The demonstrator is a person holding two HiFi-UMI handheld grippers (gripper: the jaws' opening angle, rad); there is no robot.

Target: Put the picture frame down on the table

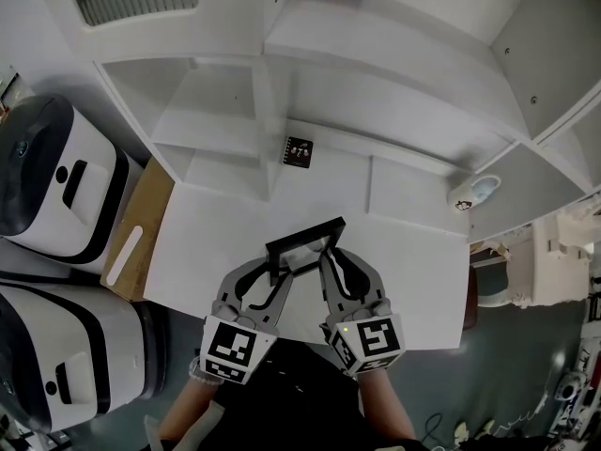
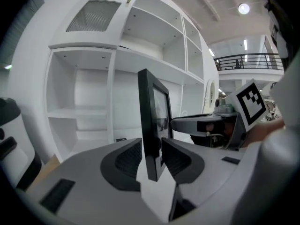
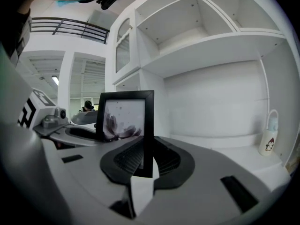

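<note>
White table (image 1: 404, 280) underneath; picture frame (image 1: 302, 242) clamped by left gripper (image 1: 269, 272) and right gripper (image 1: 329, 263) (opposite edges): lower level, release together.

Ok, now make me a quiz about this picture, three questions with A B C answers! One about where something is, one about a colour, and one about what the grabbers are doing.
1. Where is the little white bottle?
A) balanced on top of the frame
B) standing on the white table, off to the right of the picture frame
C) under the table

2. What colour is the picture frame's edge?
A) red
B) yellow
C) black

3. What is happening to the picture frame?
A) it lies flat with nothing touching it
B) one gripper holds it and the other is far away
C) the left gripper and the right gripper both hold it

Answers:
1 B, the bottle stands upright at the table's right end.
2 C, its border looks black in every view.
3 C, each gripper view shows its jaws closed on the frame's edge.
</note>
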